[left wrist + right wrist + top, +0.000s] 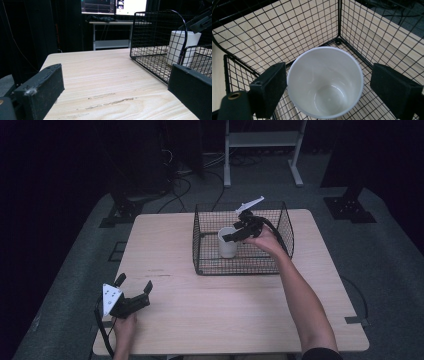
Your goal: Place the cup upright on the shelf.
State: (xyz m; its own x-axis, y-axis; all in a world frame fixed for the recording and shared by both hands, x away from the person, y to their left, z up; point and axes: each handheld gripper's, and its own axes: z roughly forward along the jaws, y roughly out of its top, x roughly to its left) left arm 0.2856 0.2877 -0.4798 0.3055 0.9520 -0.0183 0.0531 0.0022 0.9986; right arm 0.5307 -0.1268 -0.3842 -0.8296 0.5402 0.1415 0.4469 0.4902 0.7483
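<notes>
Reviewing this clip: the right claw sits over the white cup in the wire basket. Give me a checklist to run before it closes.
1. Right claw open: ok, jaws apart.
2. White cup between the jaws: ok, one on each side.
3. Jaws touching the cup: cannot tell; left one looks close.
4. Cup upright: ok, standing in the wire basket.
5. Cup empty: ok, bare inside.
6. Left claw out of the way: ok, open at the table's near left corner.

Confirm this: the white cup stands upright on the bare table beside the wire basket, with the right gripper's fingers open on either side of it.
Not quite: the white cup stands upright inside the wire basket, as the high view shows. The right gripper does straddle it, fingers open.
</notes>
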